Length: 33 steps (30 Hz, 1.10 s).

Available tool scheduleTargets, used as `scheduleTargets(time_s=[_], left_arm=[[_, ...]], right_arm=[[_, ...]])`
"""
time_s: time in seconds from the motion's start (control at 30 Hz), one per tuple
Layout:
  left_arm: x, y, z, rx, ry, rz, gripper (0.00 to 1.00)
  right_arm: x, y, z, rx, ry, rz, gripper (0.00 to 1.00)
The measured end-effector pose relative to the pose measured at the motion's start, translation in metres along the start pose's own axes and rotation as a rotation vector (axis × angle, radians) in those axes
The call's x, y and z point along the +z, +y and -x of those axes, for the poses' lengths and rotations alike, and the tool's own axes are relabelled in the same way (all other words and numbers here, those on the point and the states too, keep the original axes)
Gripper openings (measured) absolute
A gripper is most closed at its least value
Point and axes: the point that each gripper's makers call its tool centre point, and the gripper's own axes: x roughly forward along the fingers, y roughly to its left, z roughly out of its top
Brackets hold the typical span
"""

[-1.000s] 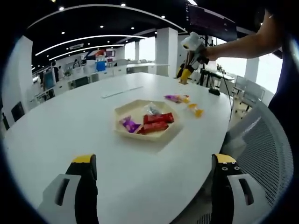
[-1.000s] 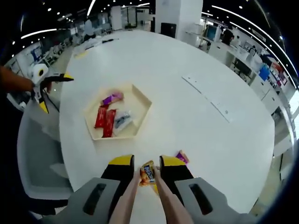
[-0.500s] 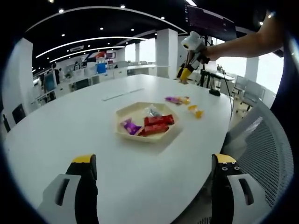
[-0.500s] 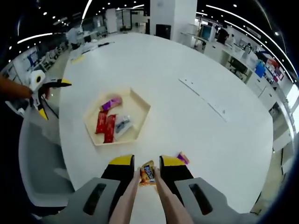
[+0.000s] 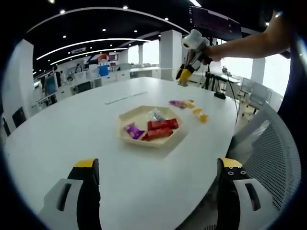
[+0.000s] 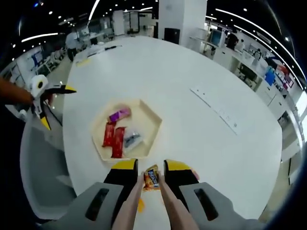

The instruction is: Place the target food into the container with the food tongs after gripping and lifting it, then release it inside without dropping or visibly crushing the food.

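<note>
1. The snack (image 6: 152, 178), an orange packet, is pinched between the tips of the tongs (image 6: 148, 203), which the right gripper (image 6: 148, 173) squeezes closed on it, lifted above the table (image 6: 192, 120).
2. It hangs just short of the tray (image 6: 148, 125), probably for carrying over.
3. The tray already holds red bars (image 6: 115, 140) and a purple sweet (image 6: 119, 114).
4. The left gripper (image 5: 158, 167) hovers apart with jaws spread wide, holding nothing.

An orange snack packet (image 6: 152, 178) sits pinched upright between the tong tips (image 6: 144, 189) I hold, high above the tabletop (image 6: 201, 120). The cream hexagonal tray (image 6: 146, 136) below holds two red bars (image 6: 113, 141), one purple packet (image 6: 119, 114) and one clear packet (image 6: 131, 140).
</note>
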Motion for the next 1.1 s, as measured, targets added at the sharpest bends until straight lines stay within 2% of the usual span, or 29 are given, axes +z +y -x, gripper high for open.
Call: scheduleTargets(time_s=[0.63, 1.1], left_arm=[[0.006, 0.002, 0.003, 0.006, -0.031, 0.011, 1.0], [0.008, 0.0, 0.004, -0.001, -0.039, -0.016, 1.0]], right_arm=[[0.032, 0.016, -0.017, 0.027, 0.001, 0.053, 0.2], [0.055, 0.029, -0.03, 0.049, 0.002, 0.077, 0.2]])
